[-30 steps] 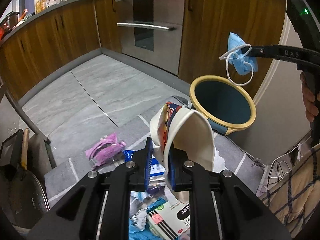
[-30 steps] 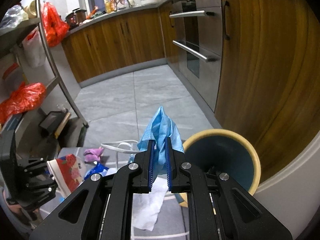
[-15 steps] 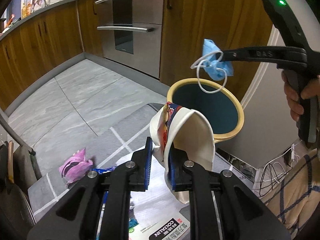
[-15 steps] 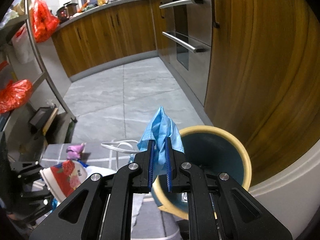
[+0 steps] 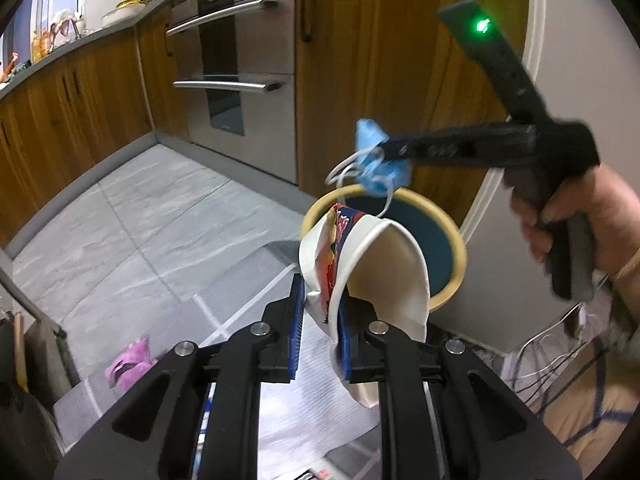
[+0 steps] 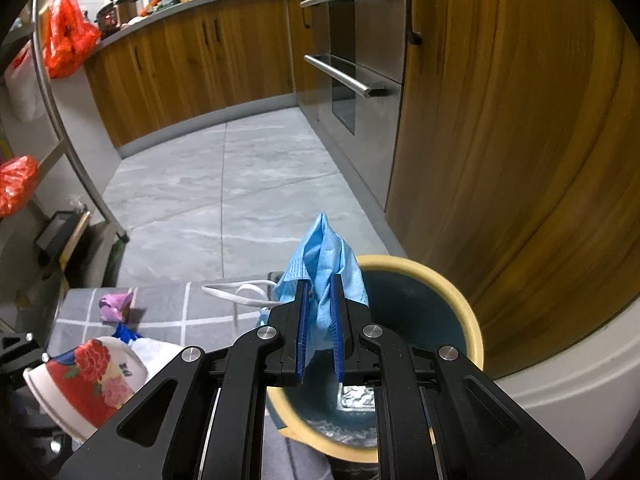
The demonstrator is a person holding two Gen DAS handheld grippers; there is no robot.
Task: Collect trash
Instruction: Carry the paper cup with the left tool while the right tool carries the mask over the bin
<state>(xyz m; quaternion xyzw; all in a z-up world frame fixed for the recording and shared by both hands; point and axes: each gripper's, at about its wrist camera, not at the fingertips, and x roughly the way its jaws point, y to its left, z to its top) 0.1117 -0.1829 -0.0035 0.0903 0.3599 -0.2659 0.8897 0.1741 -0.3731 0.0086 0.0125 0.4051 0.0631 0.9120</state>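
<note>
My left gripper [image 5: 320,292] is shut on the rim of a crushed white paper bowl [image 5: 372,264] with a red flower print, held just in front of the bin [image 5: 452,248]. The same bowl [image 6: 92,376] shows at the lower left of the right wrist view. My right gripper [image 6: 319,292] is shut on a crumpled blue face mask [image 6: 324,256], whose white ear loops [image 6: 236,294] dangle to the left. The mask [image 5: 380,160] hangs over the far rim of the round bin [image 6: 460,312], which is yellow-rimmed and dark teal inside, with foil-like trash at its bottom.
The bin stands on a grey mat [image 6: 172,312] against wooden cabinets [image 6: 500,140] and a white rounded appliance [image 5: 516,288]. A pink wrapper [image 5: 128,364], a white paper towel [image 5: 320,400] and blue packaging lie on the mat. A metal rack [image 6: 76,160] with red bags stands left. A hand [image 5: 592,220] grips the right tool.
Both grippers have moved closer to the bin. The mask now hangs lower over the bin's rim, and the bowl sits nearer the bin's mouth. Both grips are unchanged.
</note>
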